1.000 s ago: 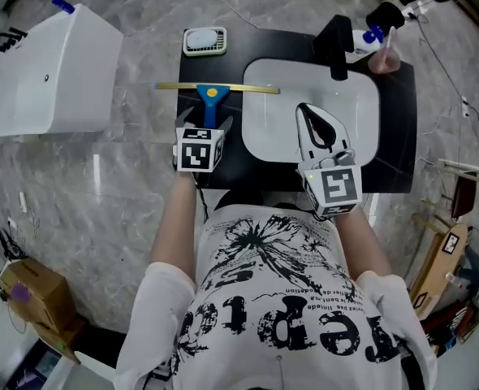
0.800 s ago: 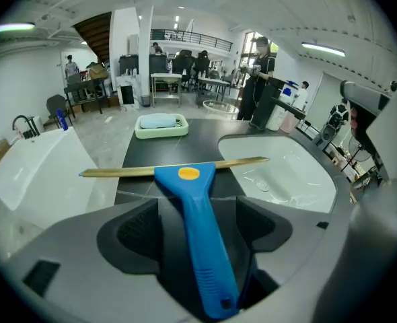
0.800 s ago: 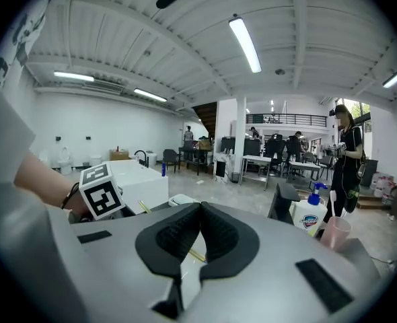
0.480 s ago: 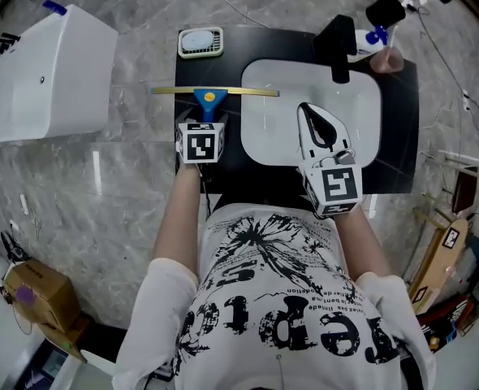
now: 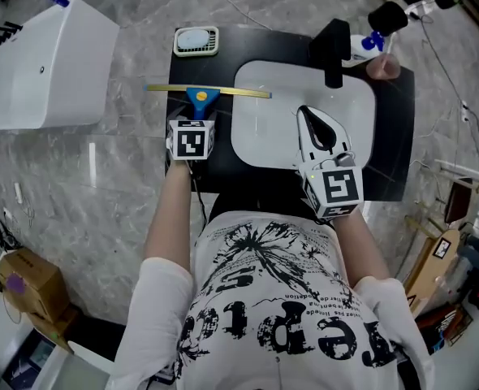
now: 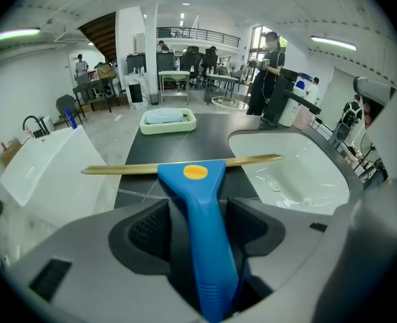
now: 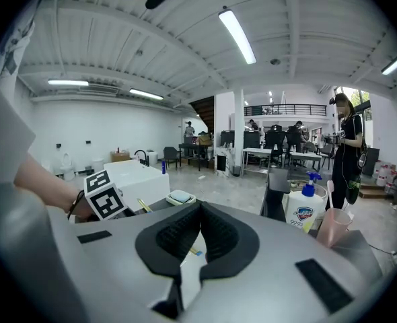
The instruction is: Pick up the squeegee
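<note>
The squeegee (image 5: 200, 96) lies on the black counter (image 5: 394, 136) left of the white sink (image 5: 256, 140), brass blade across, blue handle toward me. My left gripper (image 5: 196, 117) points down over that handle. In the left gripper view the blue handle (image 6: 202, 227) runs between the jaws of the left gripper (image 6: 197, 224), which are closing; a thin gap shows beside the left pad. My right gripper (image 5: 307, 112) hovers over the sink basin, shut and empty, its pads meeting at the tip in the right gripper view (image 7: 198, 210).
A green soap dish (image 5: 196, 39) sits behind the squeegee. A black faucet (image 5: 333, 47), a soap bottle (image 5: 361, 47) and a pink cup (image 5: 383, 66) stand at the sink's back. A white tub (image 5: 45, 63) lies on the marble floor to the left.
My left gripper has sunk and slid forward along the squeegee handle, closer to the blade. The right gripper has hardly shifted over the basin.
</note>
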